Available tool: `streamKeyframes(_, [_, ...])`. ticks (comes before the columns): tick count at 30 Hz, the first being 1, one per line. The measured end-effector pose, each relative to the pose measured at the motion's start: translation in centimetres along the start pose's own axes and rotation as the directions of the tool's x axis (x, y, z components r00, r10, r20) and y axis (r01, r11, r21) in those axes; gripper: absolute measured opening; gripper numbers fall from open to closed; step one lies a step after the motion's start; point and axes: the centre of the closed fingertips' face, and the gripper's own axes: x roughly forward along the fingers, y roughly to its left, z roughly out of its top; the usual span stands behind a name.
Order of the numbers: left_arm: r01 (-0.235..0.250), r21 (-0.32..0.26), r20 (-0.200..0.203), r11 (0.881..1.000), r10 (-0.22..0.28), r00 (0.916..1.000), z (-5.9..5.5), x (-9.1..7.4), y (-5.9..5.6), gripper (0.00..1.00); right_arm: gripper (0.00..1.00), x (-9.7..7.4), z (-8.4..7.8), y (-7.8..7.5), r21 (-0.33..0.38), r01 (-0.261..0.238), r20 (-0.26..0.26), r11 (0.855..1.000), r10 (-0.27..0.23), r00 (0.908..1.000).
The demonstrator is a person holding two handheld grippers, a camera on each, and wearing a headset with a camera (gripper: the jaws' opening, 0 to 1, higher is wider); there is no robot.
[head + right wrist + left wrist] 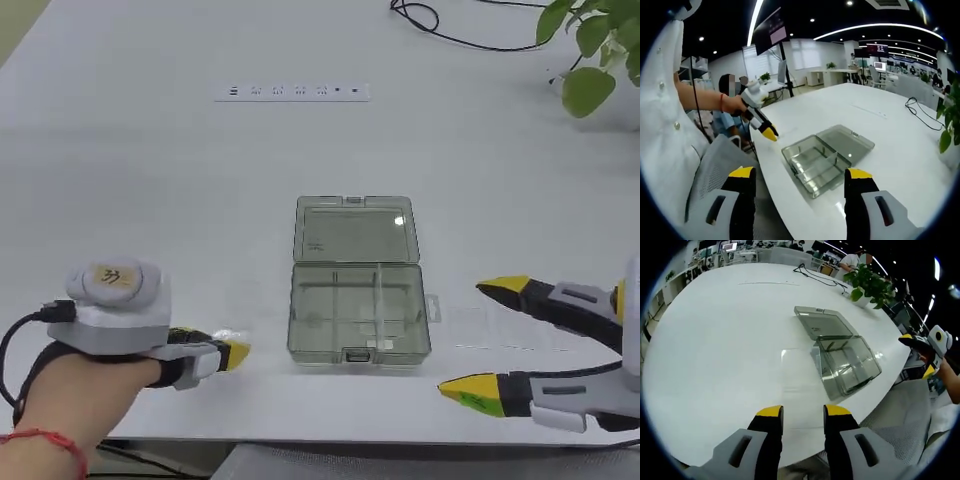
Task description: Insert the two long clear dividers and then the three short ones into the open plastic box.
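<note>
As ceiling lights (pixel 880 25) glow, white table (pixel 150 180) holds box (pixel 320 345).

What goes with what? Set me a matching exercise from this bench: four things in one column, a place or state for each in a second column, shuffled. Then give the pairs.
Things:
1. plastic box
2. plant
3. white strip
4. right gripper

Places and states:
A. at the far right corner in the head view
B. jaws spread wide
C. stands open in the middle
D. lies flat, beyond the box

Pairs: 1-C, 2-A, 3-D, 4-B
</note>
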Motion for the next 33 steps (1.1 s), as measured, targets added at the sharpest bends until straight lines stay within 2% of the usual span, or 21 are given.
streamKeyframes(6, [0.059, -0.034, 0.089, 0.998, -0.056, 0.9945, 1.8, -1.1, -2.4, 0.30, 0.65, 0.6, 2.3, 0.5, 0.044, 0.005, 0.044, 0.999, -0.007, 0.9990])
streamKeyframes(9, [0.097, -0.035, 0.136, 0.995, -0.092, 0.9865, 2.9, -1.6, -4.0, 0.30, 0.61, 1.1, 4.0, 1.0, 0.079, 0.000, 0.088, 0.997, -0.007, 0.9961])
streamKeyframes(12, [0.118, -0.009, 0.176, 0.993, -0.114, 0.9777, 4.0, -2.0, -5.2, 0.30, 0.56, 1.7, 5.3, 1.4, 0.102, 0.006, 0.106, 0.995, -0.017, 0.9942])
streamKeyframes(15, [0.139, -0.017, 0.193, 0.990, -0.133, 0.9721, 4.7, -2.3, -6.2, 0.30, 0.52, 2.3, 6.7, 1.8, 0.169, 0.000, 0.138, 0.986, -0.024, 0.9902])
streamKeyframes(18, [0.178, -0.021, 0.214, 0.984, -0.170, 0.9620, 5.5, -2.6, -7.4, 0.30, 0.46, 2.9, 7.6, 1.8, 0.205, 0.017, 0.152, 0.979, -0.049, 0.9871])
streamKeyframes(21, [0.195, -0.006, 0.227, 0.981, -0.188, 0.9555, 6.0, -2.8, -8.5, 0.30, 0.38, 3.6, 7.9, 1.6, 0.252, 0.035, 0.152, 0.967, -0.075, 0.9856])
streamKeyframes(23, [0.213, 0.006, 0.238, 0.977, -0.208, 0.9486, 6.4, -2.9, -9.4, 0.30, 0.37, 4.1, 7.9, 1.5, 0.295, 0.045, 0.143, 0.954, -0.091, 0.9855])
streamKeyframes(28, [0.248, 0.048, 0.246, 0.968, -0.252, 0.9359, 6.9, -3.0, -11.5, 0.30, 0.31, 5.3, 7.7, 1.3, 0.332, 0.060, 0.132, 0.941, -0.110, 0.9851])
streamKeyframes(31, [0.265, 0.058, 0.252, 0.963, -0.271, 0.9291, 7.3, -3.0, -12.5, 0.30, 0.28, 5.8, 7.6, 1.4, 0.366, 0.064, 0.125, 0.929, -0.118, 0.9851])
streamKeyframes(33, [0.274, 0.073, 0.254, 0.959, -0.283, 0.9247, 7.5, -3.1, -13.0, 0.30, 0.26, 6.1, 7.3, 1.3, 0.369, 0.076, 0.116, 0.926, -0.127, 0.9852])
